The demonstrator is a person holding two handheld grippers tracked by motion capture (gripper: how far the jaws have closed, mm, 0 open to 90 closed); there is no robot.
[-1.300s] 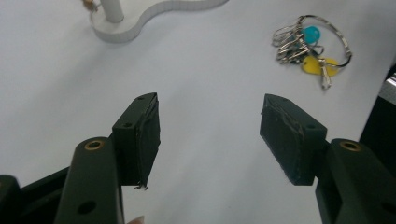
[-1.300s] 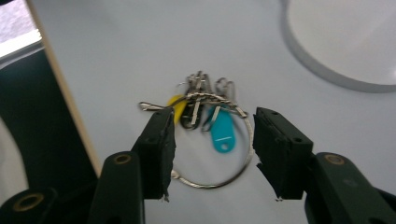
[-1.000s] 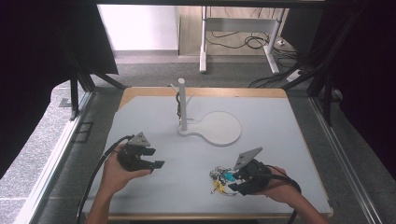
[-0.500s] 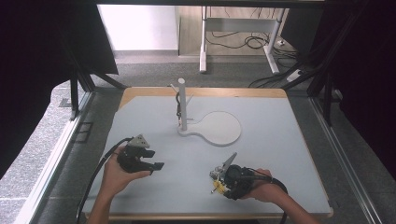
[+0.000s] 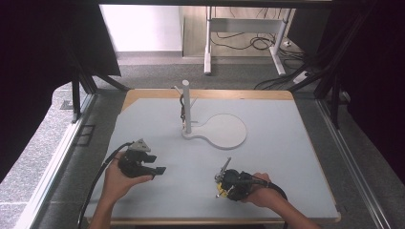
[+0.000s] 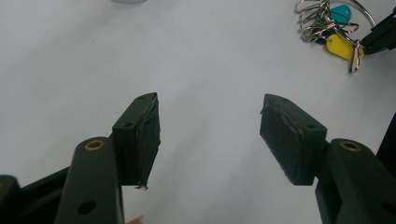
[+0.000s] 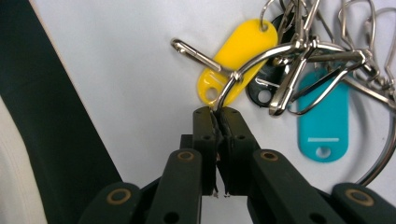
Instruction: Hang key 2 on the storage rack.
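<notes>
Pinching 1 thin metal ring of the keys [image 7: 280,70], the right gripper [image 7: 217,114] had its jaws shut tight, with no gap between them. Half a second before, this gripper stood more upright over the keys; 1 second before, it was higher and more to the right. Now it had tipped down low and moved a little left, so the grab looked done. The keys lay on the table [image 5: 286,143], near the front edge, right under the right hand [image 5: 260,193]. A yellow tag [image 7: 238,56], a blue tag [image 7: 322,119] and a black tag [image 7: 261,84] sat in the bunch with many wire loops.

The left gripper [image 6: 210,130] had hardly moved at all. Its jaws were wide open and held nothing, with bare table between them. From the left gripper view the keys [image 6: 334,28] were off to the far right.

A white stand [image 5: 186,107] with a post and a round base stood well apart, at the middle of the table. Lifting the keys to that post seemed the likely next job. The ring was thin, so it could slip out.
</notes>
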